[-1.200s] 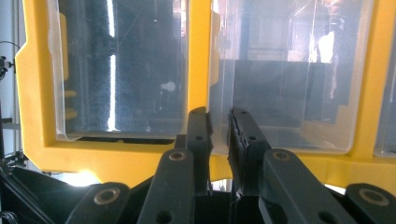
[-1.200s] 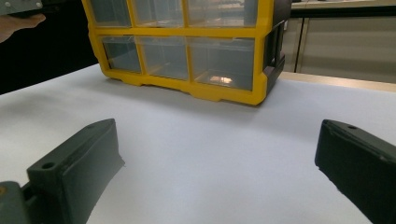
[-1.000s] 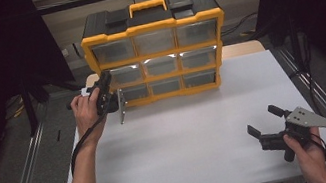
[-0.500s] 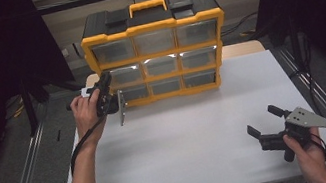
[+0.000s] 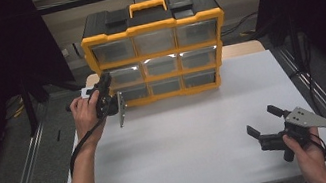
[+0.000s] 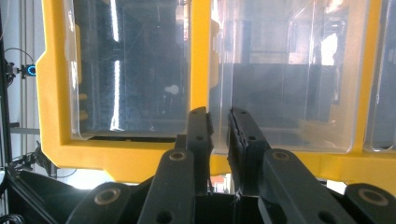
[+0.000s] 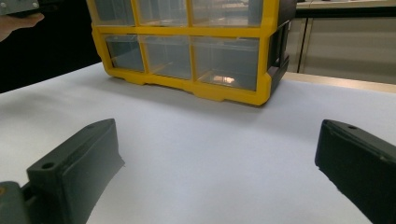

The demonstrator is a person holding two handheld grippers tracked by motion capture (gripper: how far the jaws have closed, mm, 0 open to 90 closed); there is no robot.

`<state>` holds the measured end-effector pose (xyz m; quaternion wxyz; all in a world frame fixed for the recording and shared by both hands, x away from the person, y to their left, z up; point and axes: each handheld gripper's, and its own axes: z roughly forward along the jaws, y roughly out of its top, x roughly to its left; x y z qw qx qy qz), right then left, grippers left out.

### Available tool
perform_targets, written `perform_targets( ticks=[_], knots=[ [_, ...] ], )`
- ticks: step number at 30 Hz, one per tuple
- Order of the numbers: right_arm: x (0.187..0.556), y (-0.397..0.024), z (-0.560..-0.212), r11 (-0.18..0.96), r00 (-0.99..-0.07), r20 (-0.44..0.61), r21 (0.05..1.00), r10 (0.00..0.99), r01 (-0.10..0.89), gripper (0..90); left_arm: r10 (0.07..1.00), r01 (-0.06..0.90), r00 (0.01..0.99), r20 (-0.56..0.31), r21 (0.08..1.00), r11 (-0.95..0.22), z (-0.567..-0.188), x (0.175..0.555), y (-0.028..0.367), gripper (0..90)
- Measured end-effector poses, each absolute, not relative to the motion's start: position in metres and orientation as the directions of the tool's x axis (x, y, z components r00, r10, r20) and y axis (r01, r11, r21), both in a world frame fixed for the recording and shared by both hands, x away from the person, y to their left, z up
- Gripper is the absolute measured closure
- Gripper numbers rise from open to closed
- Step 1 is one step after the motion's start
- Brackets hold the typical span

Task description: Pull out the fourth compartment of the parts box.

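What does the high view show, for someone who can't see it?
A yellow and black drawer box stands at the back of a white table. The left hand-held gripper is up against its lower left drawers, while the right hand-held gripper sits open near the front right corner.

Drawer contents of the organizer (image 5: 155, 47) are too hazy to tell; the left claw (image 6: 218, 119) hides what, if anything, it pinches.

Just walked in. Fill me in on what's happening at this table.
A person works a claw in each hand at a white table. The left claw, jaws nearly together, is pressed up against the lower left corner of a yellow drawer organizer. The right claw rests open near the table's right front, holding nothing.
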<state>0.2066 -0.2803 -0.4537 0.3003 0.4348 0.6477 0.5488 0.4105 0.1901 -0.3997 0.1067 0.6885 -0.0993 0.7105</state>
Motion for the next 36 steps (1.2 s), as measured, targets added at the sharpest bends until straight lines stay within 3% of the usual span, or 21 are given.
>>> perform_targets(
  ticks=[2,4,12,36],
  knots=[
    [0.2065,-0.2805,-0.4536,0.019,-0.444,0.089,0.972,0.892,0.234,0.0,-0.003,-0.257,-0.026,1.000,-0.009,-0.966,-0.3985,0.4074,0.1898,79.8],
    [0.2066,-0.2806,-0.4537,0.019,-0.444,0.090,0.972,0.892,0.234,0.0,0.033,-0.301,-0.029,0.999,0.023,-0.953,-0.4012,0.4099,0.1902,79.7],
    [0.2064,-0.2801,-0.4535,0.018,-0.443,0.089,0.973,0.892,0.231,0.0,0.001,-0.280,-0.028,1.000,-0.007,-0.960,-0.3993,0.4063,0.1904,79.8],
    [0.2068,-0.2804,-0.4538,0.019,-0.447,0.089,0.973,0.890,0.231,0.0,0.023,-0.284,-0.007,1.000,0.020,-0.959,-0.3978,0.4019,0.1906,79.9]
  ],
)
